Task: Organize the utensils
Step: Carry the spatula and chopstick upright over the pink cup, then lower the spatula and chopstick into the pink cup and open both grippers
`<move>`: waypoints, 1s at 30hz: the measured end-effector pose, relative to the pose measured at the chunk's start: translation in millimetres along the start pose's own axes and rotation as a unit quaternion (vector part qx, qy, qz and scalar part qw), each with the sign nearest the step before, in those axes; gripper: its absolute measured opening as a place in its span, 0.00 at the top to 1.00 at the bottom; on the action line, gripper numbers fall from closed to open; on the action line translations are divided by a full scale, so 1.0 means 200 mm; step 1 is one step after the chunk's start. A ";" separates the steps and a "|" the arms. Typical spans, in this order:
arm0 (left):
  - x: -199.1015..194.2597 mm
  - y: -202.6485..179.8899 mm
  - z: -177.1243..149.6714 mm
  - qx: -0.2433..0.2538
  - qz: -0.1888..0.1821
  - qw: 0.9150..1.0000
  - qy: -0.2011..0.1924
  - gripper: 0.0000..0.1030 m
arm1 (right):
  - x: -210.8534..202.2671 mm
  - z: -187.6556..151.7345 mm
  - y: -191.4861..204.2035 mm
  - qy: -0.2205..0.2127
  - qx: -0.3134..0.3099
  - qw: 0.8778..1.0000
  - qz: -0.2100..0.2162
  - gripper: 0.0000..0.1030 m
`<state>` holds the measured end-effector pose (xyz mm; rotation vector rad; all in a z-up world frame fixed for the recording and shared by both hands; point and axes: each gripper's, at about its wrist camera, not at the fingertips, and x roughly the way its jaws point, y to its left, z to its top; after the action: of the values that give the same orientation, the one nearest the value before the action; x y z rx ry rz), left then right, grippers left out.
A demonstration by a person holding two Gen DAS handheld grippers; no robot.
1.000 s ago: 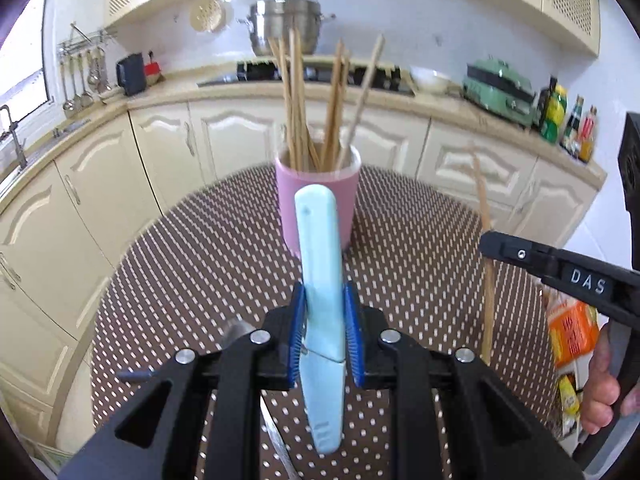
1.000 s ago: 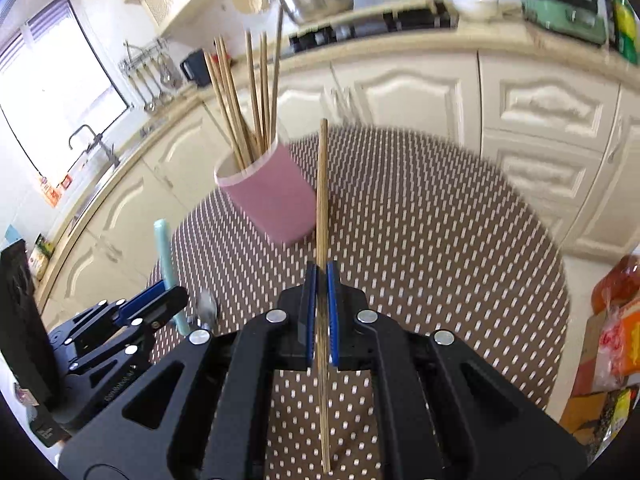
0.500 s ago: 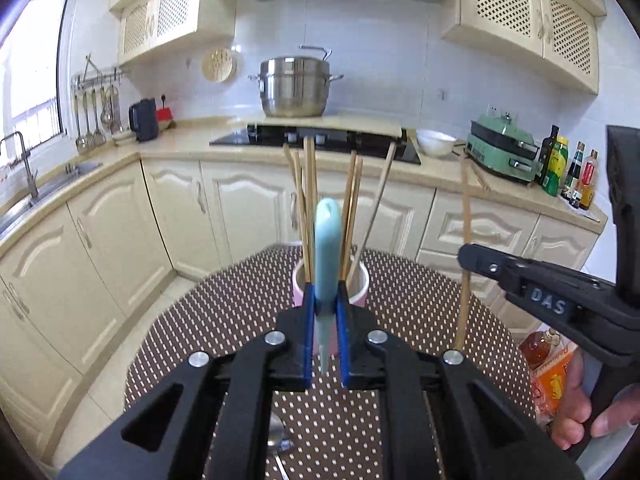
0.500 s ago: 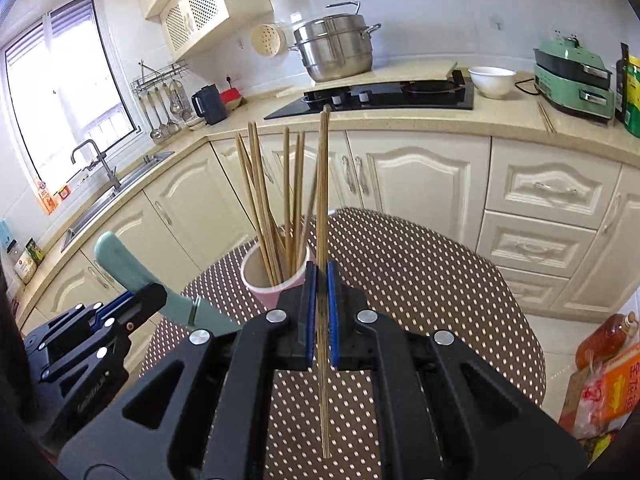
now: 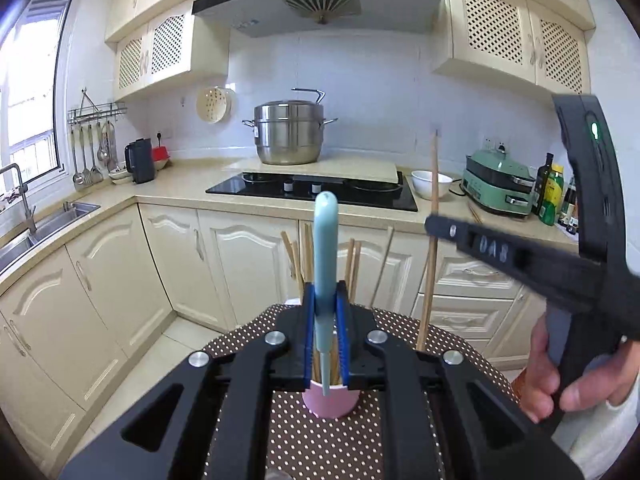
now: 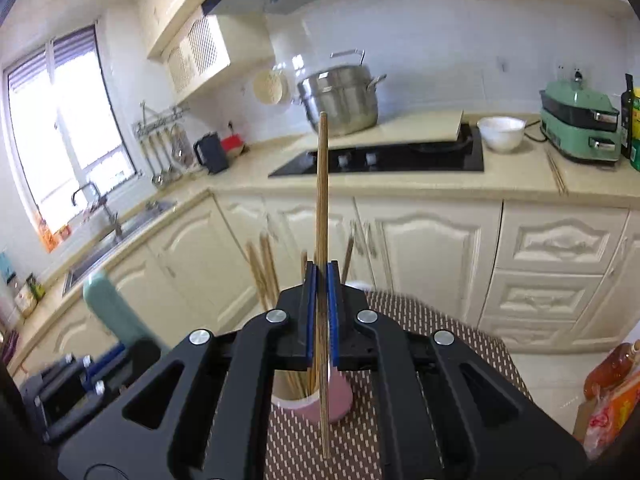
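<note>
My left gripper [image 5: 325, 304] is shut on a light blue utensil handle [image 5: 325, 248], held upright above the pink cup [image 5: 330, 402]. The cup holds several wooden chopsticks [image 5: 306, 256]. My right gripper [image 6: 321, 304] is shut on a single wooden chopstick [image 6: 322, 200], also upright, over the pink cup [image 6: 336, 400]. In the left wrist view the right gripper [image 5: 460, 232] shows at the right with its chopstick [image 5: 431, 248]. In the right wrist view the blue handle [image 6: 108, 308] shows at the lower left.
The cup stands on a round table with a brown dotted cloth [image 5: 320, 440]. Kitchen cabinets [image 5: 248, 268], a counter with a hob and a steel pot [image 5: 289, 132] lie beyond. Bags [image 6: 608, 400] lie on the floor at the right.
Both grippers have tilted upward and risen, so the views now look across the kitchen instead of down at the table. Both utensils now stand upright over the cup.
</note>
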<state>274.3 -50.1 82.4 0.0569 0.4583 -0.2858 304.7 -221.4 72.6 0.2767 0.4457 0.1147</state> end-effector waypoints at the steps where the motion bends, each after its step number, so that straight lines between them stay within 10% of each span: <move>1: 0.02 0.01 0.01 0.000 0.002 1.000 0.000 0.90 | 0.01 0.02 0.00 -0.008 0.000 1.000 -0.003 0.94; 18: 0.44 0.16 -0.18 -0.006 -0.013 0.998 0.065 0.88 | 0.40 -0.02 0.04 -0.020 0.001 1.000 0.006 0.94; 20: 0.44 0.16 -0.21 0.011 -0.001 0.998 0.054 0.60 | 0.44 -0.08 0.05 -0.002 -0.014 1.000 0.012 0.94; 24: 0.39 0.15 -0.26 0.041 0.017 0.999 0.029 0.51 | 0.45 -0.19 0.06 0.025 -0.041 0.999 0.013 0.91; 30: 0.36 0.19 -0.29 0.036 0.028 0.998 0.031 0.51 | 0.37 -0.28 0.02 0.029 -0.038 0.999 0.003 0.39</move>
<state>321.5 -25.1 -1.6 0.1483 0.5066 -0.2459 347.0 -191.4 -4.6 0.2009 0.4962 0.1463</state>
